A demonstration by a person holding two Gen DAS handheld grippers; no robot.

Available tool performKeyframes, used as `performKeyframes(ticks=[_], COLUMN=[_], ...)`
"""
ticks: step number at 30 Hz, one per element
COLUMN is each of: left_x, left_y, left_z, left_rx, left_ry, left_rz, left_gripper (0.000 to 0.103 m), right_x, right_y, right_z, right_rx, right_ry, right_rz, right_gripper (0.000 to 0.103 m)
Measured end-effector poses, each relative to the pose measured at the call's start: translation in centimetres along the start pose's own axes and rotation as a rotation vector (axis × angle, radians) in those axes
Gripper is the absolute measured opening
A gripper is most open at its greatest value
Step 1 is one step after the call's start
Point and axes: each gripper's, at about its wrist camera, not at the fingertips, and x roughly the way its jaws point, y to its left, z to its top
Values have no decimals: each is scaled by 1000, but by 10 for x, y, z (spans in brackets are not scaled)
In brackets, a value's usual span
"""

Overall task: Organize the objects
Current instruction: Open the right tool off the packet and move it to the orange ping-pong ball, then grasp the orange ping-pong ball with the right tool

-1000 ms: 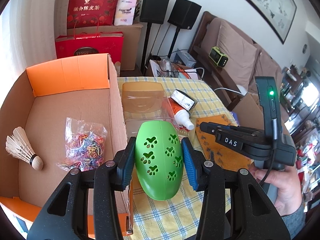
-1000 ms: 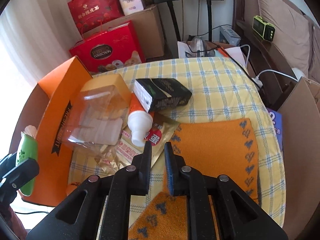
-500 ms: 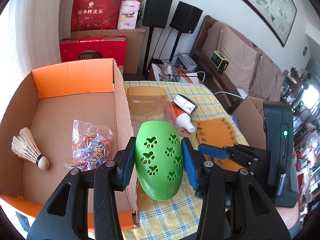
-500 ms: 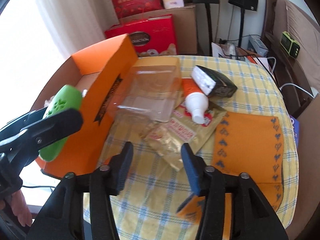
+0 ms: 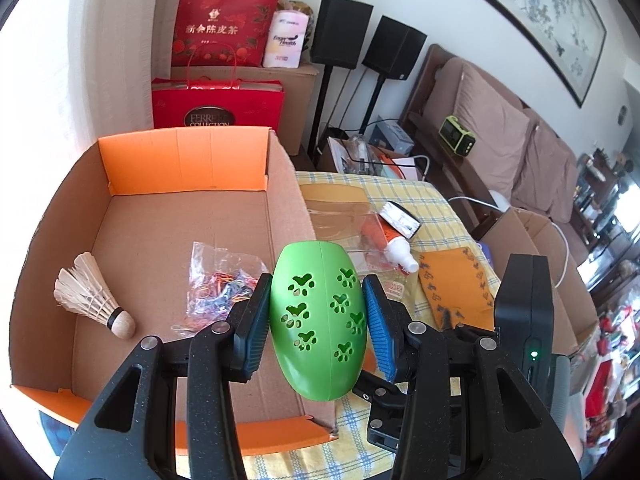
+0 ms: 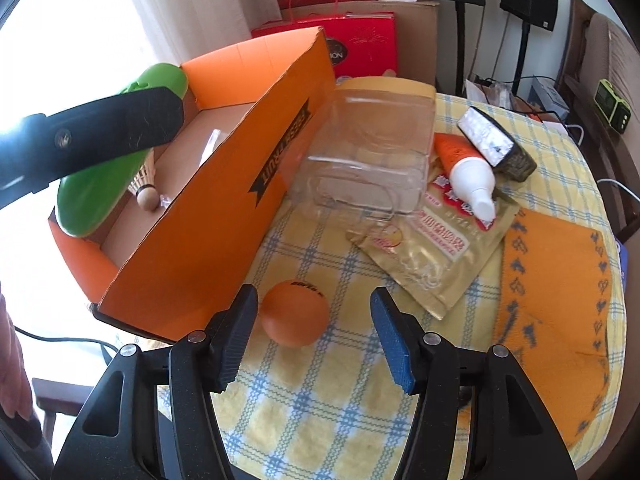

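Right gripper [image 6: 310, 334] was nearly closed a second ago over the orange mat; now its jaws are opening, wide apart, nothing gripped, with an orange ball [image 6: 295, 313] on the cloth between the pads and close to the left one, no contact visible. Its view has swung from the mat to the near corner of the cardboard box [image 6: 208, 240]. Left gripper [image 5: 318, 330] unchanged: jaws clenched on the green paw-print egg case [image 5: 318, 320], held above the box's right wall, which now sits further right in its view. In the box: shuttlecock [image 5: 92, 300] and bag of rubber bands [image 5: 218, 284]. Bench has a yellow checked cloth [image 6: 320, 420]; on it a clear plastic container [image 6: 372, 160] beside the box, gold foil pouch [image 6: 436, 248], orange tube with white cap [image 6: 468, 172] on the pouch, dark packet [image 6: 496, 148], orange mat [image 6: 560, 280]. Room: red gift bags [image 5: 224, 32], two black speakers on stands [image 5: 368, 44], brown sofa [image 5: 500, 128], framed painting [image 5: 532, 16].
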Motion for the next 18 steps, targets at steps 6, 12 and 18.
performKeyframes(ticks=[6,12,18], left_x=[-1,-2,-4], left_y=[10,14,17], left_z=[-2,-3,-4], left_rx=[-10,-14,-20], left_ry=[1,3,1], left_rz=[8,10,13], left_gripper=[42,42,42], right_x=[9,20,17], right_y=[4,6,4], right_z=[-2,-5,-5], right_rx=[-18,-34,-32], right_ry=[18,37,32], right_rz=[-1,-9,-13], right_gripper=[60,42,39])
